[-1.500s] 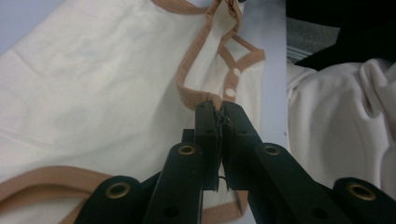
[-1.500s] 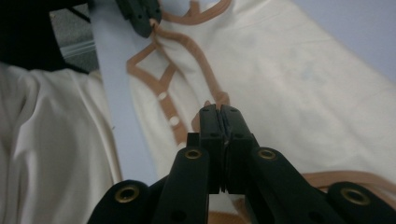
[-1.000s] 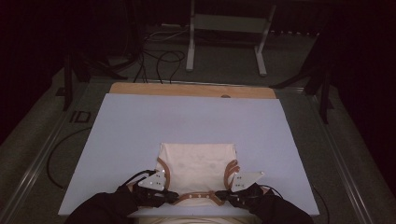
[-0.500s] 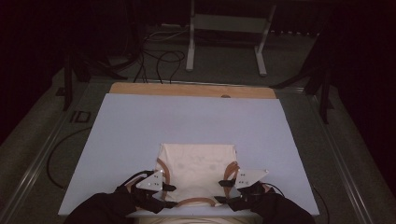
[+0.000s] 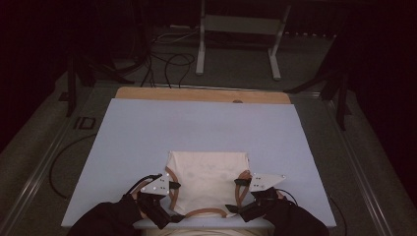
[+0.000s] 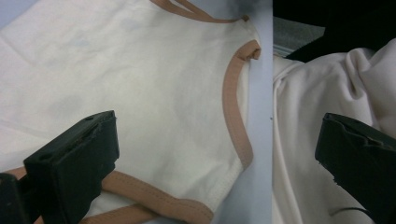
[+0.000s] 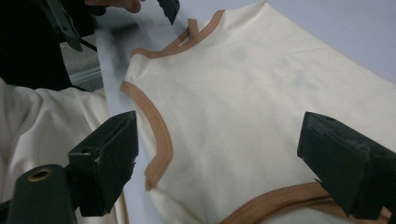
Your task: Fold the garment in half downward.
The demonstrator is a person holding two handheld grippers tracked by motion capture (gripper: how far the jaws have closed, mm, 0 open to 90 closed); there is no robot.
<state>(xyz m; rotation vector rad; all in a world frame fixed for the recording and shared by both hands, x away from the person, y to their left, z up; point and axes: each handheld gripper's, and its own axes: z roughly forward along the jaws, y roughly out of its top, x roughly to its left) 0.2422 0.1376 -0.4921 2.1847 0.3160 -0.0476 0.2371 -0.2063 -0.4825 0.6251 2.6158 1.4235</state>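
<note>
So both claws have just been opening and now stand wide with nothing pinched. The left claw (image 5: 169,186) sits at the left armhole of the top (image 5: 209,182), the right claw (image 5: 242,183) at the right armhole. In the left gripper view one jaw hovers over the tan trim (image 6: 233,121) and the other hangs out past the tabletop (image 5: 196,128) edge. In the right gripper view the jaws straddle the cream fabric, again with no cloth between the pads.

The top is a cream sleeveless thing with tan binding, lying flat near the person's edge of the blue tabletop, hem pointing away, neckline and straps right at the near edge. It looks fairly smooth, with a few faint marks on the front.

What could go sideways from here, in my opinion:

- The neckline end is so close to the near edge that any tug toward the person could pull it off the tabletop.
- The straps are loose and curly, so a claw closing there may catch only the binding and bunch it instead of lifting the whole layer.
- Grab too deep and you pick up both layers, which ruins a clean fold.
- If the two sides get pinched at uneven spots, the top skews when moved.

There's also cream fabric (image 6: 327,93) just below the edge, easy to snag by mistake.
</note>
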